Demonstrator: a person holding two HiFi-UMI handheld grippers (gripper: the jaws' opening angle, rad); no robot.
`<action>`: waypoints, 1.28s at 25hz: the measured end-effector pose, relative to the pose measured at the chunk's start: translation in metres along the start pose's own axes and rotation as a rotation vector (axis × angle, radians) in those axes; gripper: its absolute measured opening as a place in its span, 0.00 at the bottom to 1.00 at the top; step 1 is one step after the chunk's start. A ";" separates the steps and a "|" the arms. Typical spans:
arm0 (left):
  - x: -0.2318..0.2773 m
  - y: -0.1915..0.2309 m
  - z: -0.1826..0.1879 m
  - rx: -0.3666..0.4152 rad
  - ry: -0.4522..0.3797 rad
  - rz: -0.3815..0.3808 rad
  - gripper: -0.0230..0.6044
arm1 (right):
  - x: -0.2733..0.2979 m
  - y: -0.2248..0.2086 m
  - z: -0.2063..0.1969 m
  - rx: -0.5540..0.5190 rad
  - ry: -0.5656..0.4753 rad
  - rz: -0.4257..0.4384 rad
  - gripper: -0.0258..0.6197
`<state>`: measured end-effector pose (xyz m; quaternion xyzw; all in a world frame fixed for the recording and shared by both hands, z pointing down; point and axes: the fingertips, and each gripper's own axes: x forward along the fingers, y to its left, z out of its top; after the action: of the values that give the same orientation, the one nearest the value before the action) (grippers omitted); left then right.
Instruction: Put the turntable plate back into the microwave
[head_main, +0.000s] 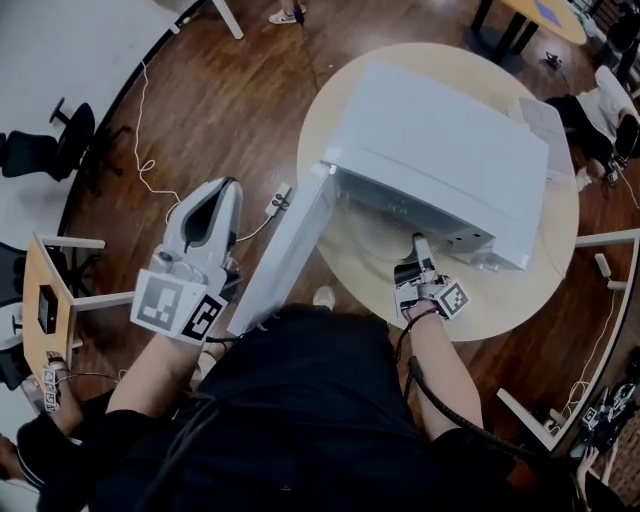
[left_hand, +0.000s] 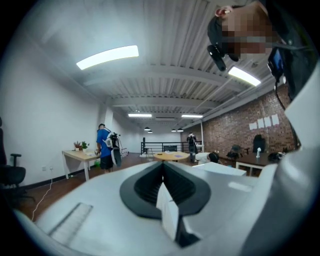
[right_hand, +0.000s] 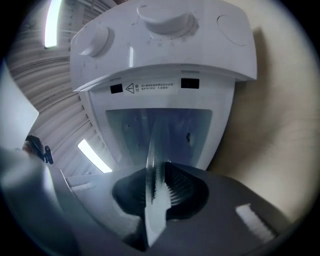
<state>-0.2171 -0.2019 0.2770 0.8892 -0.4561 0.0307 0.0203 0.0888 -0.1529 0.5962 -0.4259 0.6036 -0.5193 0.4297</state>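
The white microwave (head_main: 440, 150) sits on a round pale table (head_main: 520, 300), its door (head_main: 285, 250) swung open to the left. My right gripper (head_main: 420, 245) is at the mouth of the cavity, shut on the rim of the clear glass turntable plate (head_main: 372, 238). In the right gripper view the plate (right_hand: 154, 150) shows edge-on, running from my right gripper (right_hand: 156, 200) into the cavity (right_hand: 175, 130). My left gripper (head_main: 228, 185) hovers left of the door, shut and holding nothing; in its own view the left gripper (left_hand: 165, 195) points across the room.
A white power strip (head_main: 277, 203) and cable lie on the wood floor left of the table. A small desk (head_main: 45, 300) and an office chair (head_main: 50, 145) stand at far left. A person in blue (left_hand: 105, 147) stands by a distant table.
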 end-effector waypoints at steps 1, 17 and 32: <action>-0.002 0.004 -0.002 -0.004 0.006 0.008 0.05 | 0.007 -0.001 0.004 -0.001 -0.022 -0.008 0.09; -0.020 0.048 -0.011 -0.010 0.033 0.111 0.05 | 0.081 -0.021 0.055 0.009 -0.266 -0.176 0.10; -0.031 0.072 -0.014 -0.023 0.035 0.182 0.05 | 0.083 -0.040 0.070 -0.025 -0.329 -0.364 0.09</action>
<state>-0.2937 -0.2176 0.2896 0.8432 -0.5347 0.0428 0.0355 0.1364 -0.2544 0.6237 -0.6118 0.4453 -0.5042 0.4162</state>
